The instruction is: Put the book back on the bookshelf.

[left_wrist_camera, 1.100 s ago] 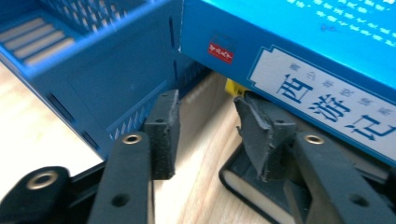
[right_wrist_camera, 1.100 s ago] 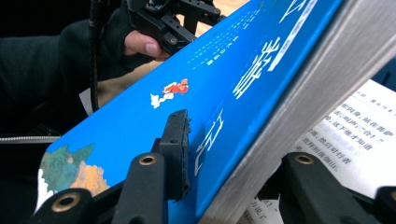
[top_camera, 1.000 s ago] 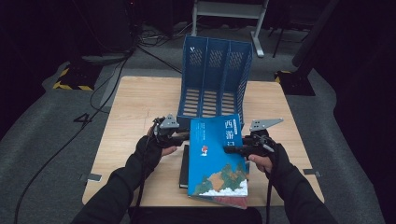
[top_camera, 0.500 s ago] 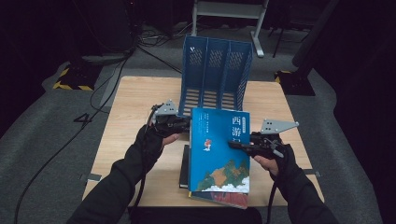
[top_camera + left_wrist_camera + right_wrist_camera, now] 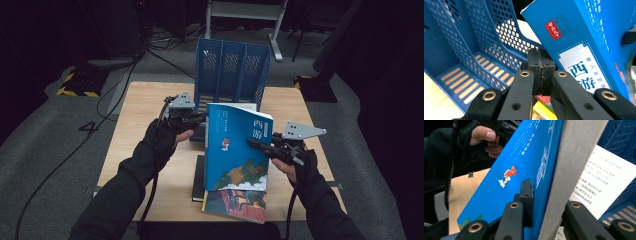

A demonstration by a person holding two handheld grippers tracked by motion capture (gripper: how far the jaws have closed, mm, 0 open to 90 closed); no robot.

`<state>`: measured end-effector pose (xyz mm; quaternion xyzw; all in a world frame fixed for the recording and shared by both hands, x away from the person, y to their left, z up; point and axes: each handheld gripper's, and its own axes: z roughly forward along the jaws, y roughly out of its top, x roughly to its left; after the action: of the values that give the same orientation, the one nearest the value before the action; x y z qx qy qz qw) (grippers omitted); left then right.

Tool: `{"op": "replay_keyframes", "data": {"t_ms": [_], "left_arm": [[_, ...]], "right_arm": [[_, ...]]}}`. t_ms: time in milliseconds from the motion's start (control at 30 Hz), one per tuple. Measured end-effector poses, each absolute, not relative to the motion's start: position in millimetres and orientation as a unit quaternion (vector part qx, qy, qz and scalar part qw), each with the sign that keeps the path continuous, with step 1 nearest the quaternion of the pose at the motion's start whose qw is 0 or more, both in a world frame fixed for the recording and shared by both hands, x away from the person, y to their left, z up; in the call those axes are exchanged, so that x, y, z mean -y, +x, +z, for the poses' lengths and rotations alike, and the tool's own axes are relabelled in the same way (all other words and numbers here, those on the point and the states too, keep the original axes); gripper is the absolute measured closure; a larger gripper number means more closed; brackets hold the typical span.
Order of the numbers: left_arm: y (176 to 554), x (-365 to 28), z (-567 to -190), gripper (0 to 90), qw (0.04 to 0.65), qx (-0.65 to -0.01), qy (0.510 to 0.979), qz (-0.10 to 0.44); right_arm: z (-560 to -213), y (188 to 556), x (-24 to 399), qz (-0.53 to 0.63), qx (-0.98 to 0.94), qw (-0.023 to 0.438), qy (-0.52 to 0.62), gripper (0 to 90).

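Note:
A blue book (image 5: 235, 150) with a cartoon cover stands almost upright over the table, its lower edge near a stack of flat books. My right gripper (image 5: 252, 143) is shut on its right edge. In the right gripper view one pad (image 5: 527, 195) presses the blue cover (image 5: 519, 170) and the other jaw sits behind the page block; these jaws have just been closing on the book. My left gripper (image 5: 200, 119) is at the book's upper left corner. In the left gripper view its pads (image 5: 540, 72) meet with nothing between them, right beside the book's spine (image 5: 594, 37).
A blue three-slot file rack (image 5: 232, 70) stands open towards me at the back of the wooden table (image 5: 145, 110). A dark book (image 5: 199, 185) and a colourful one (image 5: 235, 202) lie stacked at the front edge. A white printed page (image 5: 604, 177) shows behind the held book.
The blue book has tipped from lying on the stack to nearly upright. Both hands rose, the left one more, and the left jaws closed.

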<state>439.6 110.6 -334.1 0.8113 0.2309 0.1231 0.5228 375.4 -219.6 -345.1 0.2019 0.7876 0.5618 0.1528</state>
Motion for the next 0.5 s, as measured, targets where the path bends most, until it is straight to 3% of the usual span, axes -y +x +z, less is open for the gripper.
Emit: {"op": "replay_keyframes", "data": {"t_ms": [167,500], "left_arm": [[431.7,-112.6,-326.1,89.9,0.525,-0.209,0.814,0.131],[406.8,-111.8,-318.4,89.9,0.549,-0.193,0.801,0.137]], "right_arm": [[-345.8,365.8,219.3,0.569,-0.781,0.193,0.171,76.7],[-345.7,343.3,221.6,0.572,-0.778,0.213,0.146,76.0]]}}
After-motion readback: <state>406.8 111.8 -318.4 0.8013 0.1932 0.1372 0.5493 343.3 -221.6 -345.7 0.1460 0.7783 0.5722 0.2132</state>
